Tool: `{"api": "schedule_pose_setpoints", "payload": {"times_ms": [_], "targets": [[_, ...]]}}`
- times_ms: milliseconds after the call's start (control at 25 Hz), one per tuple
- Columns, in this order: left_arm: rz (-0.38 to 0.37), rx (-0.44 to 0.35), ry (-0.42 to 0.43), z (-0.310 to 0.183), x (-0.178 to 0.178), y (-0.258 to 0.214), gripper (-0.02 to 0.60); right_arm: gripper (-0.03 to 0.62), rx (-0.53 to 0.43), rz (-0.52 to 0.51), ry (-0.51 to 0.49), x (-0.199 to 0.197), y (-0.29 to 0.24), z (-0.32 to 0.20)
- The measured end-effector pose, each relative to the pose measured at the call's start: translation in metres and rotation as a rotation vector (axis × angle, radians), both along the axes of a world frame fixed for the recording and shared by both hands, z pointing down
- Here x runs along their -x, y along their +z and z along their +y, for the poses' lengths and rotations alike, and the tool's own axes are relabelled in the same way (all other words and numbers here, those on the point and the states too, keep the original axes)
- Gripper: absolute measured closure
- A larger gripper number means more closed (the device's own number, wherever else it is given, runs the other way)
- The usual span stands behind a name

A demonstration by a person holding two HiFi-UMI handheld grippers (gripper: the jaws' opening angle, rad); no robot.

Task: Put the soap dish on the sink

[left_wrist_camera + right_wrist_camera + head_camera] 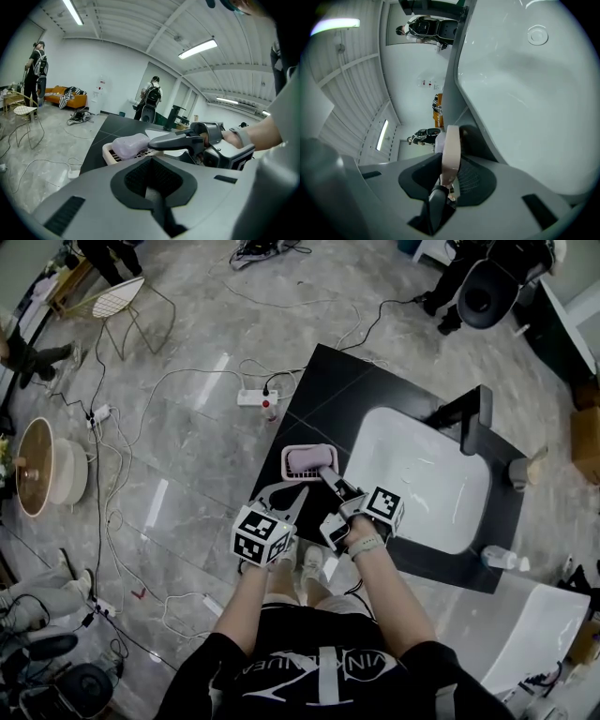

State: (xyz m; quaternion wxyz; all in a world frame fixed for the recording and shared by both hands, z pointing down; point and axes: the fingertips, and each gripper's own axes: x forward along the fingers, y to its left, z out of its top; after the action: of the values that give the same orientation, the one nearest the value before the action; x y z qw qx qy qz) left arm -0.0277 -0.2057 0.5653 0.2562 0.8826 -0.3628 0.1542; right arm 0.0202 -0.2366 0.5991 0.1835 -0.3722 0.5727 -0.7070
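Observation:
A cream soap dish (307, 465) holding a lilac soap bar (309, 459) is at the left edge of the black counter (319, 390), beside the white sink basin (422, 474). My right gripper (330, 476) is shut on the dish's near right rim. In the right gripper view that rim (451, 145) stands edge-on between the pads. I cannot tell whether the dish rests on the counter. My left gripper (286, 498) hangs just in front of the dish, jaws together and empty. In the left gripper view (152, 176) the dish (112, 154), the soap (129, 144) and the right gripper's fingers (178, 139) lie ahead.
A black faucet (473, 418) rises at the basin's far side, with a small cup (518, 472) and a clear bottle (502, 559) on the counter's right. A power strip (256, 397) and cables lie on the floor. A wire chair (122, 298) and people stand farther off.

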Motion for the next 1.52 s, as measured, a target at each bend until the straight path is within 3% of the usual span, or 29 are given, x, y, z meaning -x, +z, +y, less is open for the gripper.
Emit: {"api": "schedule_pose_setpoints", "payload": {"times_ms": [360, 800, 960, 1520], "targets": [[-0.032, 0.046, 0.035, -0.002, -0.012, 0.005, 0.568, 0.496, 0.015, 0.023, -0.077, 0.003, 0.001, 0.002], [-0.032, 0.062, 0.034, -0.004, -0.015, 0.007, 0.568, 0.392, 0.056, -0.024, -0.168, 0.013, -0.004, 0.010], [-0.036, 0.070, 0.033, -0.005, -0.016, 0.007, 0.566, 0.361, 0.094, -0.064, -0.162, 0.013, -0.007, 0.013], [-0.023, 0.085, 0.018, -0.008, -0.015, 0.008, 0.568, 0.358, 0.155, -0.110, -0.121, 0.009, -0.006, 0.028]]}}
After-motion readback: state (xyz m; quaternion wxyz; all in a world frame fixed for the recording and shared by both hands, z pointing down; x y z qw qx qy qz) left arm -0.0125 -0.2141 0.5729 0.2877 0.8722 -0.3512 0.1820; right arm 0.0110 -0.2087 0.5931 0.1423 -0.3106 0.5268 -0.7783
